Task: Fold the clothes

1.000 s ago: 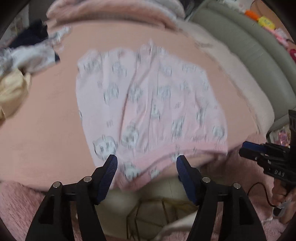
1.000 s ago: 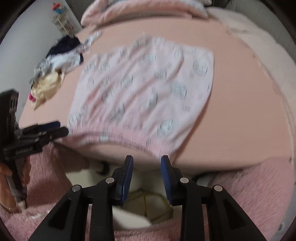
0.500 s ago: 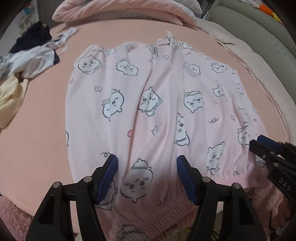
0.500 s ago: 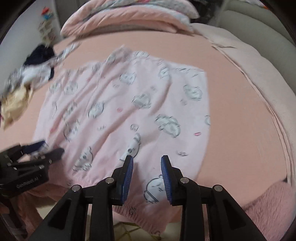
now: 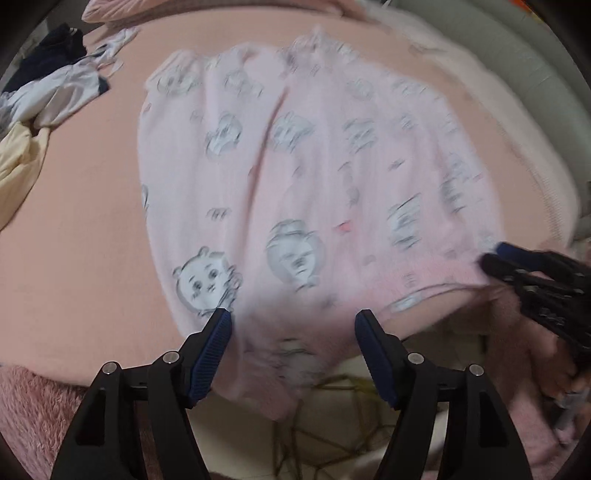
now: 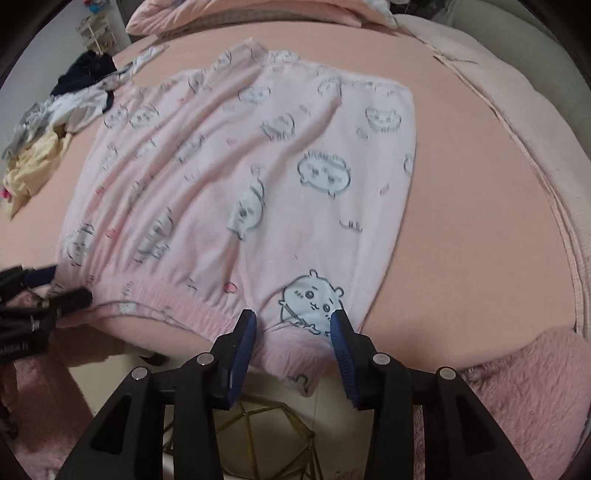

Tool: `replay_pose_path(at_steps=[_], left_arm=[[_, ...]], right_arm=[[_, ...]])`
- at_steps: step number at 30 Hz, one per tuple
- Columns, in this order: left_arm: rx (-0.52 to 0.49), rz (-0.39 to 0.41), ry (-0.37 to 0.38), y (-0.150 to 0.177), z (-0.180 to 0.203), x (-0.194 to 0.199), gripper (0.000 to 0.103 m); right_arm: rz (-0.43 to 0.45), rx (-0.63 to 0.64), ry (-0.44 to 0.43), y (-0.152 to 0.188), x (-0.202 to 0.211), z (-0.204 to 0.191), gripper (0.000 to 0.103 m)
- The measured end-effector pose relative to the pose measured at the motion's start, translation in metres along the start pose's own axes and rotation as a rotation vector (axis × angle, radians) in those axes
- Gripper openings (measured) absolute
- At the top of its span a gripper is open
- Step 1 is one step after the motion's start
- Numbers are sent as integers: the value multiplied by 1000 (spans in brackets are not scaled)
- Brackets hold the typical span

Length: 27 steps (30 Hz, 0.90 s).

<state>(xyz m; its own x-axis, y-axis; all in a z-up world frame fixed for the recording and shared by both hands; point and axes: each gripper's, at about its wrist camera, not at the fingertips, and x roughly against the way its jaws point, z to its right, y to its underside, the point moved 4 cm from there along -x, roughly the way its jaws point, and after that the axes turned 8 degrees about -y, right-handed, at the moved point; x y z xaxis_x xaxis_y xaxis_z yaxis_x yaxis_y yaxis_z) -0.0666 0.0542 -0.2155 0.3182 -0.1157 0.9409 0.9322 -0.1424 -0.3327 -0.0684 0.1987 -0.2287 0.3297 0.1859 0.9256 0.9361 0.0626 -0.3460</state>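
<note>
Pink pyjama bottoms (image 6: 266, 173) printed with cartoon animals lie spread flat on the peach bed sheet (image 6: 461, 206), and their elastic waistband (image 6: 177, 299) hangs over the near edge. My right gripper (image 6: 293, 320) hovers at the waistband's right end; its jaws are opening, with cloth between the blue pads but not pinched. My left gripper (image 5: 293, 322) is over the waistband's left part (image 5: 295, 350), jaws wide and still opening, cloth beneath them. Each gripper also shows in the other's view: the right gripper (image 5: 517, 264) and the left gripper (image 6: 55, 291).
A heap of white, navy and yellow clothes (image 6: 55, 122) lies at the bed's far left. Pink bedding (image 6: 240, 14) is piled at the head. A fluffy pink blanket (image 6: 524, 387) drapes the near edge, and a gold wire frame (image 6: 266, 432) stands on the floor below.
The right gripper's jaws have spread wider. Both grippers have sunk toward the waistband at the bed's near edge. The garment lies where it was.
</note>
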Motion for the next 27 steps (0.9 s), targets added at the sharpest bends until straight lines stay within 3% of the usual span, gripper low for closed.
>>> replay_pose_path(at_steps=[2, 4, 8, 12, 15, 18, 22, 26, 27], left_arm=[[-12, 37, -30, -11, 0, 1, 68], [-33, 44, -86, -20, -2, -5, 68], [17, -15, -108, -9, -9, -15, 68], [65, -16, -84, 7, -11, -8, 68], [84, 3, -44, 9, -7, -1, 68], [42, 9, -70, 6, 5, -3, 68], [38, 24, -21, 2, 11, -2, 68], [16, 29, -55, -5, 13, -8, 68], [14, 34, -60, -5, 14, -8, 68]], right_arm=[[62, 35, -8, -14, 9, -10, 41], [70, 73, 18, -22, 9, -17, 41], [-54, 56, 103, -6, -17, 0, 41], [9, 19, 30, 15, 2, 7, 42], [7, 74, -40, 13, 16, -13, 42], [-1, 135, -99, 10, 31, -32, 42], [-52, 372, 59, -6, 114, -4, 43], [-219, 605, 347, -14, 177, 42, 46], [-209, 601, 341, -21, 180, 46, 46]])
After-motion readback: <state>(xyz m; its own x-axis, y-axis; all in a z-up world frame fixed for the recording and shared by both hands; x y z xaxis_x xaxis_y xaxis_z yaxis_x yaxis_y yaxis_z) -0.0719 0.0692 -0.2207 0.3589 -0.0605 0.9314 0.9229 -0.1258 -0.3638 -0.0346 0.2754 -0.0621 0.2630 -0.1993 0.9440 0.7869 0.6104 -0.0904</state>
